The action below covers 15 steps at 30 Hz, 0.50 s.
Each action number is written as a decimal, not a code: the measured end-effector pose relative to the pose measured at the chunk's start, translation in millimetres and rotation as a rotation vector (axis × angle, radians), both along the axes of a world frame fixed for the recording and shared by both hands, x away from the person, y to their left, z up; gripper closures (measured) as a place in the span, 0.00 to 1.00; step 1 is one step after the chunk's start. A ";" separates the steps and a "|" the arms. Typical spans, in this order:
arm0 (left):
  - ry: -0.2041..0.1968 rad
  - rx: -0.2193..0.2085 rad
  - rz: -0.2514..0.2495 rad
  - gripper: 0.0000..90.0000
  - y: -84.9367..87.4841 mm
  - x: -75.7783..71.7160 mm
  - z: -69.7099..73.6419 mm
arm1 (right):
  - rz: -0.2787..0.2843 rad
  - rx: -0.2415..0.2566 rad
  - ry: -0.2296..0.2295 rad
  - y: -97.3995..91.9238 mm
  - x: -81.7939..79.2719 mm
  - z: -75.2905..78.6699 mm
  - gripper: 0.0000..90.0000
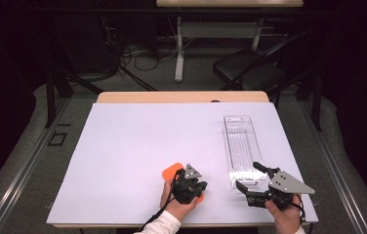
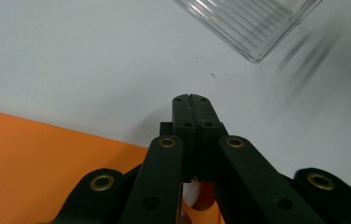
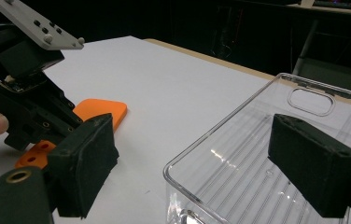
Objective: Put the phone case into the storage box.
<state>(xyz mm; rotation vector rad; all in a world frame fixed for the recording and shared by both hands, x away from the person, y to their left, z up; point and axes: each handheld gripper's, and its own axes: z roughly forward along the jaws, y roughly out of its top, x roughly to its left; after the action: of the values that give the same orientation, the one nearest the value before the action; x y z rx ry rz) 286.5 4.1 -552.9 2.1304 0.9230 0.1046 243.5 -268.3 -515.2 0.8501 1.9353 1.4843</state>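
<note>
The left gripper [image 1: 190, 187] sits right on top of a flat orange piece [image 1: 173, 170] on the white table [image 1: 132, 141]. Its two black jaws are pressed tight together, and the left gripper view shows nothing between them. The orange piece [image 2: 33, 163] lies under and beside the jaws, not in them. One rounded corner sticks out past the fingers, up and to the left in the high view. A small bit of orange with holes [image 3: 36, 153] peeks out on the other side of the gripper. So the piece seems to run slanted across the table, though the gripper hides its middle.

The right gripper [image 1: 250, 178] has its jaws wide apart. One finger [image 3: 316, 163] is over the inside of the clear tray [image 1: 242, 146]. The other finger [image 3: 85, 163] is outside it. They stand on both sides of the tray's near end wall, but I cannot tell if they touch it. The tray is long and thin. Its long side points away from the person.

No words or labels can be read on anything.
</note>
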 end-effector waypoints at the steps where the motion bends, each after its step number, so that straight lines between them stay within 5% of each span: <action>1: 0.002 0.010 -0.010 1.00 -0.6 -0.4 -0.2 | 0.001 -0.001 0.000 -0.1 0.0 0.0 0.16; 15: 0.001 0.054 -0.029 1.00 -0.5 -3.2 -3.5 | 0.008 0.009 0.014 -1.3 0.6 -0.2 0.16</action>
<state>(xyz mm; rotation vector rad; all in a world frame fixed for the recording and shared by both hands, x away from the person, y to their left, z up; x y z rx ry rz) 283.3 3.6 -556.4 2.1928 0.8994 0.1149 244.1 -269.6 -515.4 0.8597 1.9454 1.4967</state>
